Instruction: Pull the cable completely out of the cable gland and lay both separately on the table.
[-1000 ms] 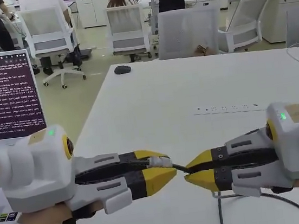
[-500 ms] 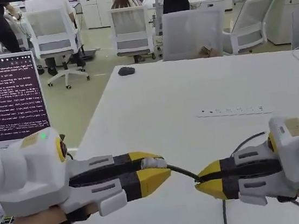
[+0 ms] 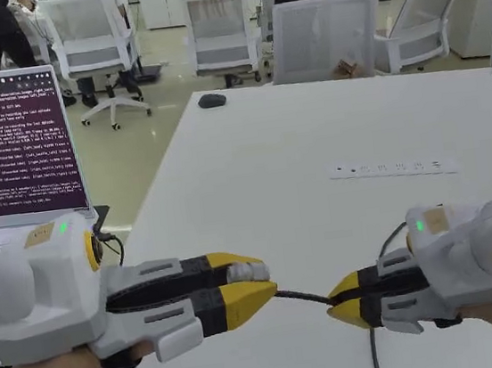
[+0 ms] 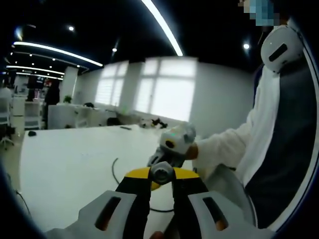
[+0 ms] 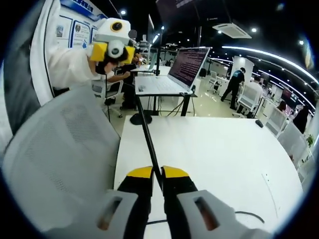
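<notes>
Yellow-tipped fingers (image 3: 242, 299) of the left gripper (image 3: 265, 279) are clamped on the pale grey cable gland (image 3: 246, 272), which is held in the air above the near part of the white desk (image 3: 312, 140). In the left gripper view the gland is seen end-on between the two fingers. A black cable (image 3: 300, 296) is seen leaving the gland's right end and running in a straight line to the right gripper (image 3: 332, 303), whose fingers are pressed together on it. One end of the cable is thus seated in the gland, and neither is laid on the desk. In the right gripper view the cable is shown stretched from the closed fingers to the left gripper at the far end. Behind the right gripper the rest of the cable is curved down onto the desk towards the near edge. Farther off on the desk, a flat socket strip (image 3: 392, 169) is set to the right and a dark mouse (image 3: 212, 101) near the far edge. An open laptop (image 3: 12, 145) is placed at the left, with office chairs (image 3: 323, 40) beyond the desk.
</notes>
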### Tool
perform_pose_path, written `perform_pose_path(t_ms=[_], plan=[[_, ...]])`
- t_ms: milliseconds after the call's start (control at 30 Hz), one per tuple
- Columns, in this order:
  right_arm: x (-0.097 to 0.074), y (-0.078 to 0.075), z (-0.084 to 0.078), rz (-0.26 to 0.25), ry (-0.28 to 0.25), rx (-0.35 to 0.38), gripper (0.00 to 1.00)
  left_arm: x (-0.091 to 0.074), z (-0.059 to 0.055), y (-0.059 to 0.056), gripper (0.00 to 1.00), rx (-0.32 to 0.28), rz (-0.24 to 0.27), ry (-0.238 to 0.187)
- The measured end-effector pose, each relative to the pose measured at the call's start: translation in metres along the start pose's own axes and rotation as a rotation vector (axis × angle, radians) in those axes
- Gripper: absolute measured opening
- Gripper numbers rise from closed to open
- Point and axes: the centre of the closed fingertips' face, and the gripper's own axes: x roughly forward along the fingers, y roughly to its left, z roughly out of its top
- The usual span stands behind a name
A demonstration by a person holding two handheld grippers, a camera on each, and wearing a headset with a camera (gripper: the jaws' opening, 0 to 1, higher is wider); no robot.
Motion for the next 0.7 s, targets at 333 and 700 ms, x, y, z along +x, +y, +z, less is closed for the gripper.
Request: perform_pose_path(t_ms=[333,700], plan=[[0.045,-0.007,-0.038,0.060,0.053,0.145,0.06,0.000,-0.023,0.015,0.16,-0.070,0.035,0.018],[0.089,-0.026,-0.087,0.055,0.148,0.204,0.06,0.013,-0.041,0.040,0.17,-0.153,0.082,-0.011]])
